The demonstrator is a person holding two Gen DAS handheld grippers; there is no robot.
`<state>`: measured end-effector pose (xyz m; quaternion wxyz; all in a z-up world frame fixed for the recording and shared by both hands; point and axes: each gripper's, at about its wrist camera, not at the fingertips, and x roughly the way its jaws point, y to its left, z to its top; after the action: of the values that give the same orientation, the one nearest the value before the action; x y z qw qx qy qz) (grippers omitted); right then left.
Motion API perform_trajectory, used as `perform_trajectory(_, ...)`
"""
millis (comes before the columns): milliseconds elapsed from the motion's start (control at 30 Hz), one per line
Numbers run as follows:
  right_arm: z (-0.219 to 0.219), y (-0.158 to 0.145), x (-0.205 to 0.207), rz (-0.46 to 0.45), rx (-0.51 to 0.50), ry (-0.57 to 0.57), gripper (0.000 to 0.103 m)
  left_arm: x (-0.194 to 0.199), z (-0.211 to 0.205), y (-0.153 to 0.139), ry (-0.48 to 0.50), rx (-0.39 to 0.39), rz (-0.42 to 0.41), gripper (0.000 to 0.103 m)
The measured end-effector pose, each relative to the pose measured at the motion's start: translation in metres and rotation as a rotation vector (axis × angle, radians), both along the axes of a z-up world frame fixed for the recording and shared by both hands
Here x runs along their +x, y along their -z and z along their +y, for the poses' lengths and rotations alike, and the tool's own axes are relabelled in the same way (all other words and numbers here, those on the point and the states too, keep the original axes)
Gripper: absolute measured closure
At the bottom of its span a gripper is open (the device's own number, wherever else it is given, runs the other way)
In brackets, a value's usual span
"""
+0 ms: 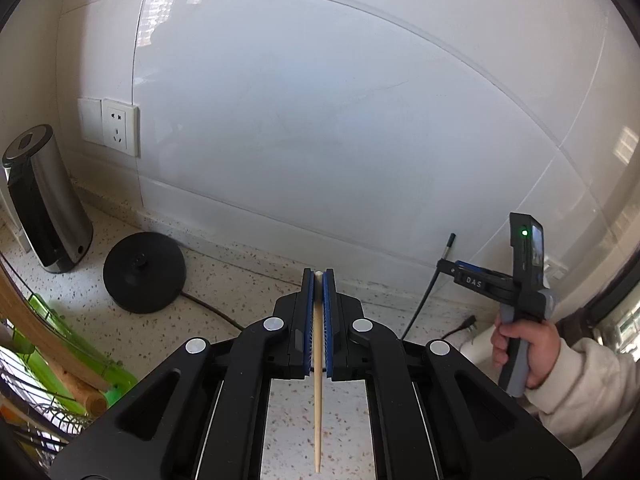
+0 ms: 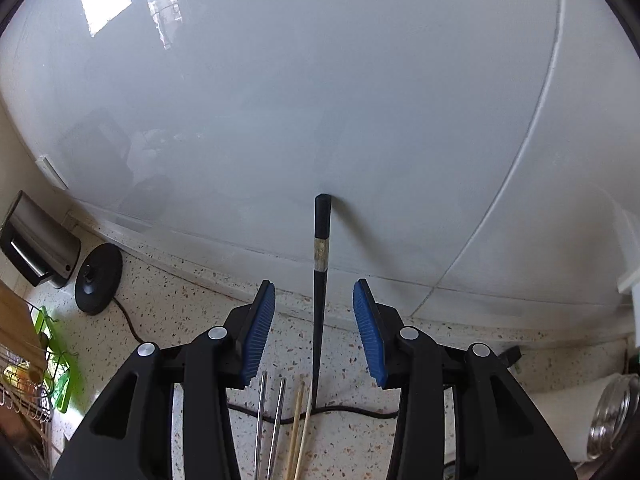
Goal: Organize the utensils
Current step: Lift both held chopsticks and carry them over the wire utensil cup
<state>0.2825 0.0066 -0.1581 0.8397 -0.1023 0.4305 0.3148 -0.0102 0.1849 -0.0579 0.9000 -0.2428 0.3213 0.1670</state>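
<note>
My left gripper (image 1: 319,276) is shut on a pale wooden chopstick (image 1: 317,400), which runs lengthwise between the blue pads with its thin end pointing back toward the camera. My right gripper (image 2: 314,283) stands open around a black chopstick (image 2: 320,264). That chopstick leans upright against the white wall with its tip on the speckled counter (image 2: 420,432), and neither pad touches it. Two metal chopsticks (image 2: 261,420) and two wooden chopsticks (image 2: 297,428) lie on the counter under the right gripper. In the left wrist view a hand holds the right gripper (image 1: 448,268) beside the black chopstick (image 1: 430,292).
A steel kettle (image 1: 46,200) and its black base (image 1: 144,272) stand at the left by a wall socket (image 1: 119,130). A wire rack with green parts (image 1: 60,364) and a wooden board fill the lower left. A black cable (image 2: 360,410) crosses the counter. A glass jar (image 2: 612,412) stands at the right.
</note>
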Motion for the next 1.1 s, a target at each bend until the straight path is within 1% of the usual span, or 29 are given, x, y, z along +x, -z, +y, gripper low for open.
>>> perform_trajectory(100, 0.008, 0.004, 0.008, 0.006, -0.012, 0.001, 0.068, 0.005, 0.003, 0.004, -0.002, -0.002, 0.012, 0.100)
perform_trajectory(133, 0.009, 0.005, 0.010, 0.007, -0.012, 0.001, 0.072, 0.006, 0.004, 0.005, -0.007, 0.001, 0.016, 0.100)
perform_trajectory(200, 0.013, 0.007, 0.014, 0.014, -0.020, 0.000, 0.076, 0.009, 0.006, 0.008, -0.010, -0.007, 0.019, 0.099)
perform_trajectory(267, 0.016, 0.010, 0.017, 0.022, -0.028, 0.003, 0.093, 0.012, 0.007, 0.010, -0.001, -0.007, 0.029, 0.099)
perform_trajectory(300, 0.017, 0.011, 0.019, 0.026, -0.033, 0.004, 0.097, 0.013, 0.006, 0.011, 0.006, -0.002, 0.040, 0.099)
perform_trajectory(333, 0.017, 0.012, 0.019, 0.029, -0.033, 0.005, 0.099, 0.014, 0.005, 0.011, 0.009, 0.000, 0.042, 0.100)
perform_trajectory(433, 0.015, 0.010, 0.018, 0.023, -0.026, 0.007, 0.099, 0.014, 0.004, 0.010, 0.010, 0.002, 0.037, 0.099)
perform_trajectory(533, 0.011, 0.001, 0.013, 0.007, -0.004, -0.001, 0.099, 0.012, 0.003, 0.004, 0.004, 0.011, 0.025, 0.099)
perform_trajectory(767, 0.002, -0.035, -0.008, -0.064, 0.050, -0.036, 0.099, -0.004, -0.003, -0.018, -0.009, 0.086, -0.019, 0.099)
perform_trajectory(933, -0.003, -0.067, -0.032, -0.125, 0.090, -0.077, 0.099, -0.035, -0.004, -0.039, -0.058, 0.149, -0.075, 0.099)
perform_trajectory(1033, -0.003, -0.089, -0.053, -0.160, 0.124, -0.127, 0.099, -0.059, -0.004, -0.048, -0.091, 0.194, -0.104, 0.099)
perform_trajectory(1100, 0.002, -0.102, -0.070, -0.176, 0.148, -0.173, 0.099, -0.078, -0.003, -0.053, -0.124, 0.210, -0.134, 0.099)
